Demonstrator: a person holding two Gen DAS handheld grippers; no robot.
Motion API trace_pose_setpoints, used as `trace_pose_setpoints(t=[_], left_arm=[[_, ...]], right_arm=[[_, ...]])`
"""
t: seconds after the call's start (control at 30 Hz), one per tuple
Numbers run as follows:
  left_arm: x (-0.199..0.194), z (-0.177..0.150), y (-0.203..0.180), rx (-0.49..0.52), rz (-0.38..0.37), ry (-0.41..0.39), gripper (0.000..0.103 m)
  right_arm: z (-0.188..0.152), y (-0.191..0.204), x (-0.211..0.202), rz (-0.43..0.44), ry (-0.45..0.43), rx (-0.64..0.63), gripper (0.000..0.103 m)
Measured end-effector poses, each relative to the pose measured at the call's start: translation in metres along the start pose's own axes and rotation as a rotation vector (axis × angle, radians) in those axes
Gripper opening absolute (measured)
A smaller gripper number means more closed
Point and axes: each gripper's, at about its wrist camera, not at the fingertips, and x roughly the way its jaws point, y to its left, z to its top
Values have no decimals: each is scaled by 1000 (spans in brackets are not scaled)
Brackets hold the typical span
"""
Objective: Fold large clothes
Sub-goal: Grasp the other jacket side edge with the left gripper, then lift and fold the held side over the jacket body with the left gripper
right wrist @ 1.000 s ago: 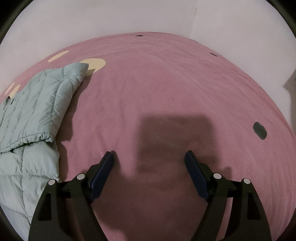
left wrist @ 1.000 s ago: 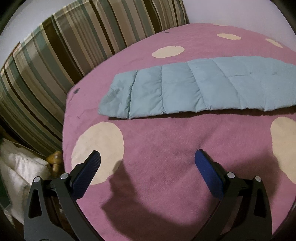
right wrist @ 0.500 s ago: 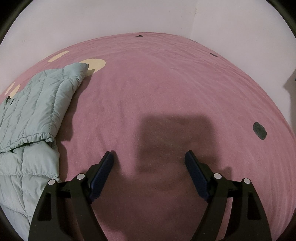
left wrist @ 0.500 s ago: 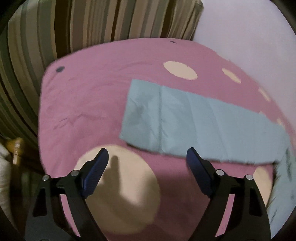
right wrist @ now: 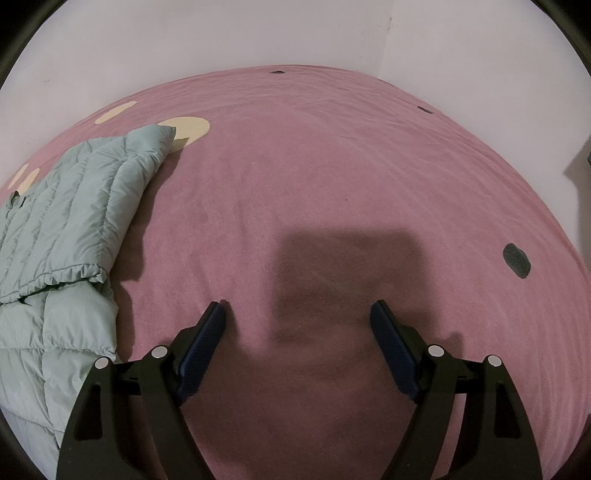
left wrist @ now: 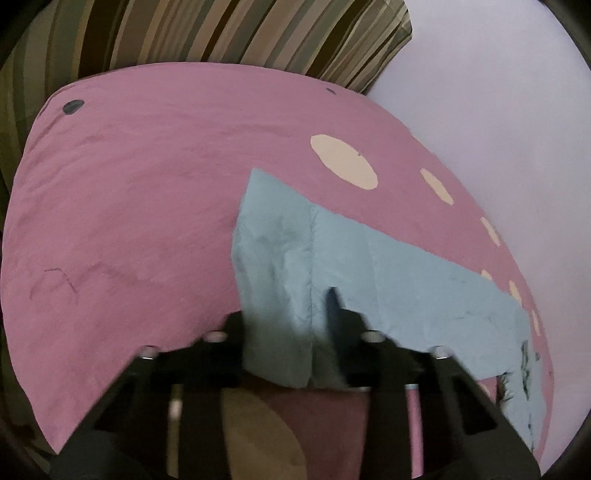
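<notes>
A pale blue quilted jacket [left wrist: 369, 273] lies on the pink bedspread [left wrist: 129, 206]. Its sleeve end lies between the fingers of my left gripper [left wrist: 288, 317]. The jaws stand narrowed around the sleeve cloth; the view is blurred, so I cannot tell whether they clamp it. In the right wrist view the jacket [right wrist: 62, 229] lies folded at the far left. My right gripper [right wrist: 299, 325] is open and empty, hovering low over bare bedspread to the right of the jacket.
The pink bedspread [right wrist: 332, 166] has cream spots [left wrist: 343, 162] and small dark dots [right wrist: 516, 260]. A striped curtain [left wrist: 221, 33] hangs behind the bed on the left. White walls [right wrist: 258, 33] border the far side. The bed's left edge [left wrist: 22, 184] drops off.
My left gripper moved forward onto the jacket's sleeve end and its jaws narrowed around the cloth. My right gripper has not moved.
</notes>
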Motion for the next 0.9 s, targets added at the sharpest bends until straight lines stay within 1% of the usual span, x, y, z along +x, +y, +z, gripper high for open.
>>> trace_pose_setpoints(t=[0.07,0.13,0.2,0.33,0.37,0.4,0.47,0.53,0.57,0.77,0.9], left_arm=[[2,3,-6,20,19,-4,8],[-3,4,-19,49,28,-23,7],[-11,6,-39,88,3,-41,7],[-26,0,-100,207,-52,-66,6],[-29,-3,-115,237,-59,-70,6],[-32,-9,-141,284,-71,-71,6],[-34,-18,-172,332,-90,-69,6],[-35,-34,-217,401,-128,-57,6],[-35,-40,-232,425,-139,-53,6],[-44,-100,-349,631,-247,-44,6],[-41,-142,-404,721,-304,-9,6]], right_arm=[[0,-1,0,-1,0,0,80],[0,-1,0,0,0,1,80],[0,0,0,-1,-1,0,80],[0,0,0,0,-1,1,80],[0,0,0,2,-1,2,80],[0,-1,0,4,-1,4,80],[0,-3,0,7,-1,7,80],[1,-4,0,10,-1,10,80],[0,-4,0,10,-1,12,80],[0,-4,0,10,-1,14,80],[-1,-4,-1,11,-2,18,80]])
